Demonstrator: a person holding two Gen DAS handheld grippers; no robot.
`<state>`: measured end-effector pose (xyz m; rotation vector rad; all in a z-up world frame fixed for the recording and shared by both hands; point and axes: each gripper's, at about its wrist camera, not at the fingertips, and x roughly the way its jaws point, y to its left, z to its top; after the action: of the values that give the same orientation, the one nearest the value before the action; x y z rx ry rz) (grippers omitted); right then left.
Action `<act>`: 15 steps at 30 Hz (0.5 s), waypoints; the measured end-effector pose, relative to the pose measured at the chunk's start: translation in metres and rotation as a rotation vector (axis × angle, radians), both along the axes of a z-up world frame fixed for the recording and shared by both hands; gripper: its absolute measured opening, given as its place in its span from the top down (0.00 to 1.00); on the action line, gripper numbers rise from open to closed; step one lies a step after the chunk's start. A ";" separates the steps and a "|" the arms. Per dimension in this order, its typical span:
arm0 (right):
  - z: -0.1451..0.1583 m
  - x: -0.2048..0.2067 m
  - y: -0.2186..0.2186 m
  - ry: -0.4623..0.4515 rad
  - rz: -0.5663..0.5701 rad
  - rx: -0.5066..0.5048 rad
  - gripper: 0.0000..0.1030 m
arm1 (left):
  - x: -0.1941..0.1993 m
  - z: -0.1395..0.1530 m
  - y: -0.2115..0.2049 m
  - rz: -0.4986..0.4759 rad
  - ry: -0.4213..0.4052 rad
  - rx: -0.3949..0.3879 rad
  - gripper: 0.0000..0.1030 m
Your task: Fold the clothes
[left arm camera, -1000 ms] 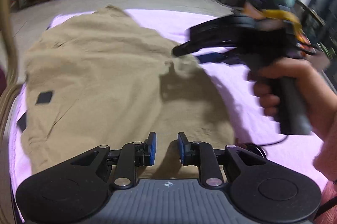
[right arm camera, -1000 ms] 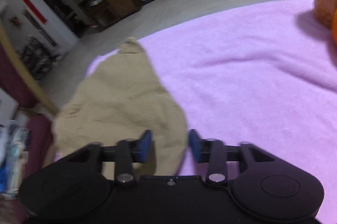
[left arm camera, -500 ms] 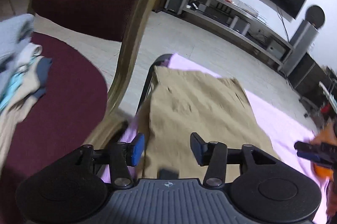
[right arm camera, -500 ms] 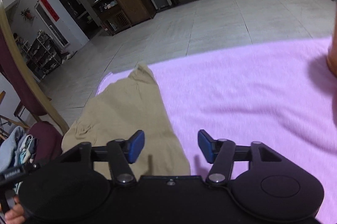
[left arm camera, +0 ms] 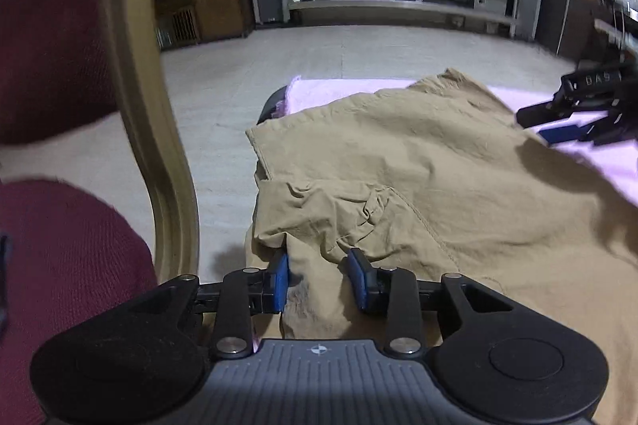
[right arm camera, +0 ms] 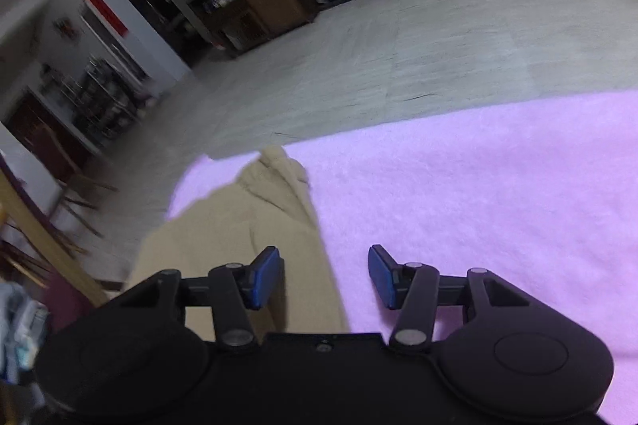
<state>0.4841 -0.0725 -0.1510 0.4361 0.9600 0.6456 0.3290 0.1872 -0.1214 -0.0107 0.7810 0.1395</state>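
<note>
While it lies spread on the pink cloth (right arm camera: 478, 185), one tan garment (left arm camera: 438, 185) is seen, wrinkled and bunched at its near edge. That bunched fabric sits between the parted fingers of the left gripper (left arm camera: 319, 277). The right gripper (right arm camera: 325, 275) is held spread apart over the garment's edge. "DAS" is read on it.

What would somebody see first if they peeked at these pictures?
First, the big tan garment, crumpled on the pink blanket. The left tool is open, with a fold of that cloth bunched between its blue pads. The right tool is open too, over the garment's edge, and a dark red chair stands to the left.
</note>
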 end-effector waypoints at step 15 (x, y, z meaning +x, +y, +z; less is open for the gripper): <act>0.073 -0.053 0.009 -0.345 -0.013 -0.090 0.98 | -0.022 0.015 -0.021 -0.060 -0.096 0.016 0.75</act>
<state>0.4309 -0.0632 -0.0780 0.2404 0.6546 0.6387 0.3070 0.1663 -0.1061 0.0206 0.6834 0.0873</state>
